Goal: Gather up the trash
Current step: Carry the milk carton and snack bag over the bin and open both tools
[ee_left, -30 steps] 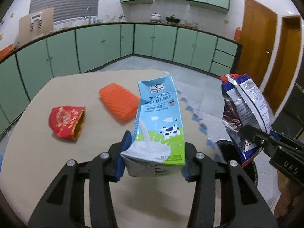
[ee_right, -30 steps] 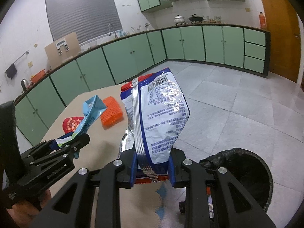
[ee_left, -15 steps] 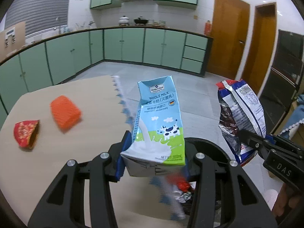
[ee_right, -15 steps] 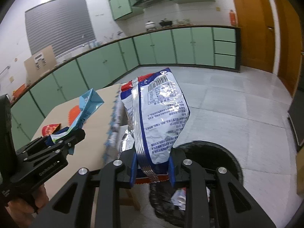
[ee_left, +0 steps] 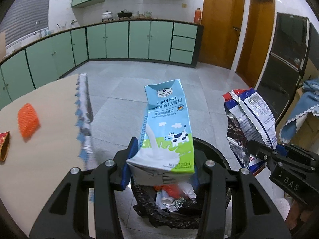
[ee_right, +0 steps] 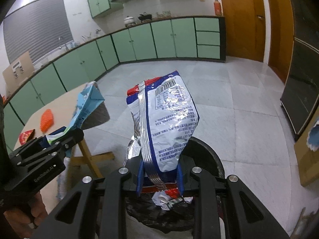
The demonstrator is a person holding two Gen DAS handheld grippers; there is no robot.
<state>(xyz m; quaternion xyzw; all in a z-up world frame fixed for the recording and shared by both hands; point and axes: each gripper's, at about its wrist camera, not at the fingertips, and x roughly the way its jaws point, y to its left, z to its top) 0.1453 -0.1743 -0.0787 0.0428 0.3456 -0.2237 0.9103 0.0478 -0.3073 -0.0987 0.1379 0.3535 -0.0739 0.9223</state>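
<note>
My left gripper [ee_left: 161,171] is shut on a blue and green whole-milk carton [ee_left: 167,125] and holds it upright above a black-lined trash bin [ee_left: 213,151]. My right gripper [ee_right: 159,177] is shut on a blue, white and red foil snack bag [ee_right: 167,123] above the same bin [ee_right: 207,157]. The bin holds crumpled wrappers [ee_left: 175,195]. The snack bag also shows at the right of the left wrist view [ee_left: 251,117]. The carton shows at the left of the right wrist view [ee_right: 87,107].
A beige table [ee_left: 49,123] lies to the left with an orange sponge-like piece [ee_left: 28,121] and a red packet [ee_left: 5,145] on it. Green cabinets [ee_left: 139,39] line the far wall. Wooden doors [ee_left: 221,23] and a black fridge [ee_left: 287,59] stand at the right.
Both grippers have swung right, away from the table, with their loads. They now hang over the trash bin, and the table items have slid to the left edge of view.
</note>
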